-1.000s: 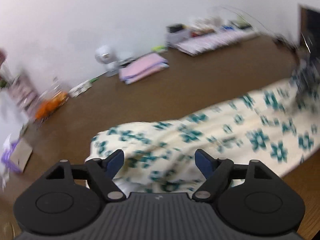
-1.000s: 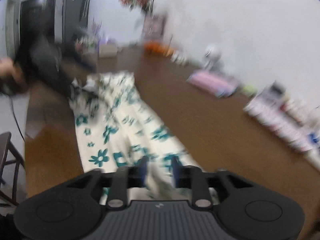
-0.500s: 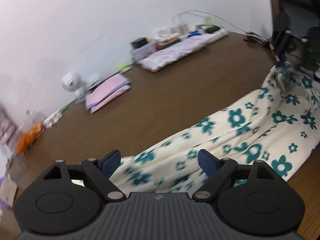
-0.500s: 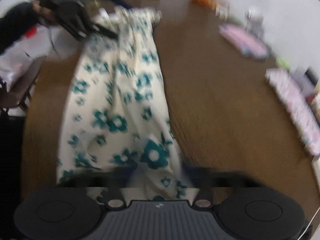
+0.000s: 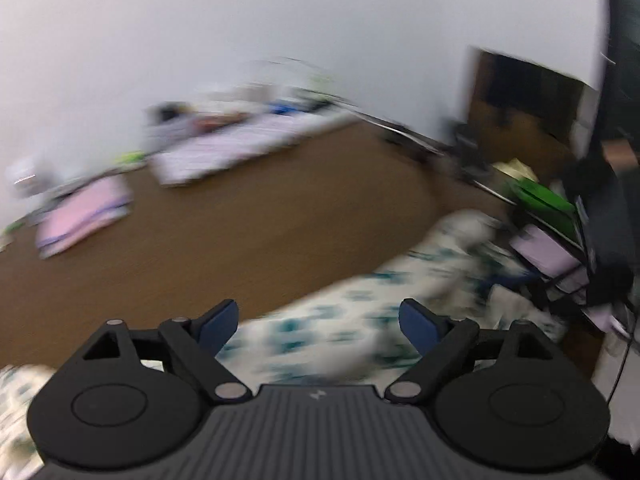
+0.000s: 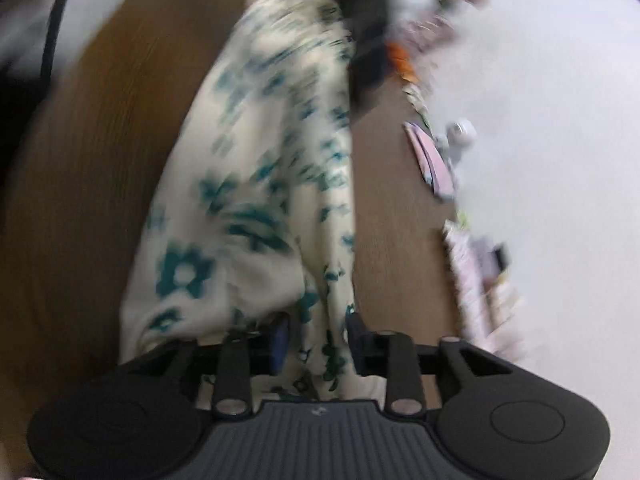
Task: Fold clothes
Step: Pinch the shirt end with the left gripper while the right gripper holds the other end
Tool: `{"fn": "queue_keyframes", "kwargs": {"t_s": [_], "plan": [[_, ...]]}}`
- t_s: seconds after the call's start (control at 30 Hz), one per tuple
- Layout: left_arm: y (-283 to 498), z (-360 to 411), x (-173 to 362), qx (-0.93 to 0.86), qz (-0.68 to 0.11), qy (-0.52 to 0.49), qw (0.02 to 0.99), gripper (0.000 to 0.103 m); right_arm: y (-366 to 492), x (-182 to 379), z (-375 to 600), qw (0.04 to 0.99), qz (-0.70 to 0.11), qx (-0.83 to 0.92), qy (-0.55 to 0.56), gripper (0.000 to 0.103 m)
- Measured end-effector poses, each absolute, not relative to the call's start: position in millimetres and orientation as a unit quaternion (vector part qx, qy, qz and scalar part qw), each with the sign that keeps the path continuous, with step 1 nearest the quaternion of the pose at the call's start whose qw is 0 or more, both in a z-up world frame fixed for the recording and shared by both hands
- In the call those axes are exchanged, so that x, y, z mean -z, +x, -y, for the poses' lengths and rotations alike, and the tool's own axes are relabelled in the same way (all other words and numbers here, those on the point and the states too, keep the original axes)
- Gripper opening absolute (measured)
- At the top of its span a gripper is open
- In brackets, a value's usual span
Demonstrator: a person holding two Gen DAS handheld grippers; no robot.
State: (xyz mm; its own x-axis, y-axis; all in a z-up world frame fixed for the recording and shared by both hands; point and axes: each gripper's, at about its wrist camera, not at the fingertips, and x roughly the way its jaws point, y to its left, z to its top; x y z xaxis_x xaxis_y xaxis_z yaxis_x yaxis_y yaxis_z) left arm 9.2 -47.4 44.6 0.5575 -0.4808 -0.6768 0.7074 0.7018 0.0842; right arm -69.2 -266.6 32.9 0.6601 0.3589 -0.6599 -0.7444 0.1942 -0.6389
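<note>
Brown table [image 5: 248,240] | floral garment [image 6: 256,184] | left gripper [image 5: 319,322] opening, empty | right gripper [image 6: 316,340] opening around garment | writing unreadable

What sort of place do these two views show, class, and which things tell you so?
Probably a room in a home: a brown wooden table against a plain white wall, a floral garment spread on it, and folded pink cloth with household clutter along the wall.

A cream garment [image 6: 256,184] printed with teal flowers lies stretched lengthwise and rumpled on the brown table [image 6: 100,160].
</note>
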Motion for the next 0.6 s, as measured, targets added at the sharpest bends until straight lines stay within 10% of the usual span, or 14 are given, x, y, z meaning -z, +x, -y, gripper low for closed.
{"fn": "queue_keyframes", "kwargs": {"t_s": [0.13, 0.23, 0.47, 0.6], "plan": [[21.0, 74.3, -15.1, 0.373, -0.371, 0.156, 0.836, 0.085, -29.4, -78.3, 295.6, 0.831, -0.225, -0.389, -0.329, 0.032], [24.4, 78.2, -2.0, 0.373, -0.409, 0.125, 0.823, 0.085, 0.7, -66.0, 299.3, 0.841, -0.287, -0.378, -0.258, 0.007], [14.8, 24.7, -33.6, 0.345, -0.387, 0.071, 0.852, 0.091, -6.9, -47.5, 319.0, 0.838, -0.336, -0.373, -0.212, 0.01], [12.4, 21.3, -50.1, 0.344, -0.363, 0.065, 0.864, 0.098, -21.5, -70.3, 337.6, 0.837, -0.287, -0.45, -0.119, 0.071]]}}
